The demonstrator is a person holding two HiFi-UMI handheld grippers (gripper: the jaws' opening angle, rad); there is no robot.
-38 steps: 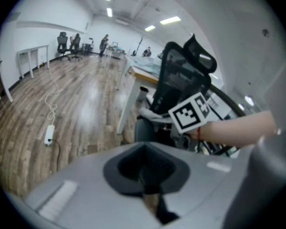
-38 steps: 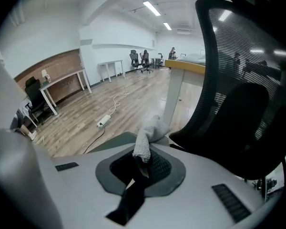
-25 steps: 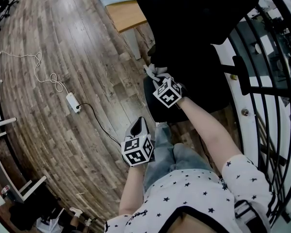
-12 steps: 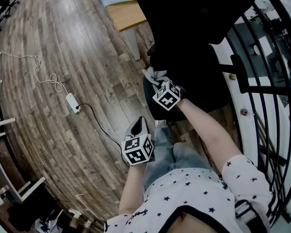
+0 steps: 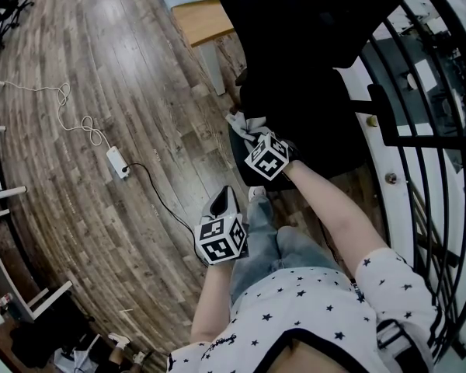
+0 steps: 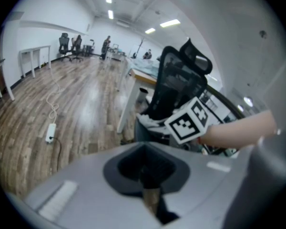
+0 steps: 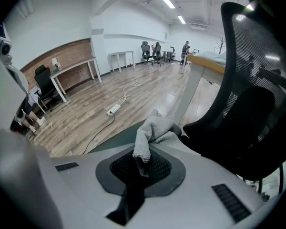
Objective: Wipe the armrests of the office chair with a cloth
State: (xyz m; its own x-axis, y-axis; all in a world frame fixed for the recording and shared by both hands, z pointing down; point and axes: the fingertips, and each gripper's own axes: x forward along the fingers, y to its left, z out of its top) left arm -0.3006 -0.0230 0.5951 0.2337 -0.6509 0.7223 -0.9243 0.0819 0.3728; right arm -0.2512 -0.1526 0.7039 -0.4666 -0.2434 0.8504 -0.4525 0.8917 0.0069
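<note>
Two marker cubes, one on the left gripper and one on the right gripper, carry the only print that reads clearly: bold black-and-white square patterns, no words. The right gripper's jaws are pinched tight on a grey cloth, whose crumpled bulk lies on the dark pad of the office chair's armrest, just left of the seat. The left gripper's jaws are closed together with nothing between them, and it hangs off the chair over the person's jeans, near the body. The office chair is so black in the head view that seat, back and armrest merge; its base is hidden under them, and its mesh back is cut off at the top edge. The right gripper view shows the mesh back better, though the headrest runs out of frame. Underfoot is a grey-brown wood-plank floor, with a white power strip lying on it to the left, a looped white cable running far from it. A wooden desktop stands just beyond the chair, and a black metal railing curves along the right. The room is a long white office with a brick wall section on the left, ceiling strip lights, and small, indistinct chairs and figures at the far end.
</note>
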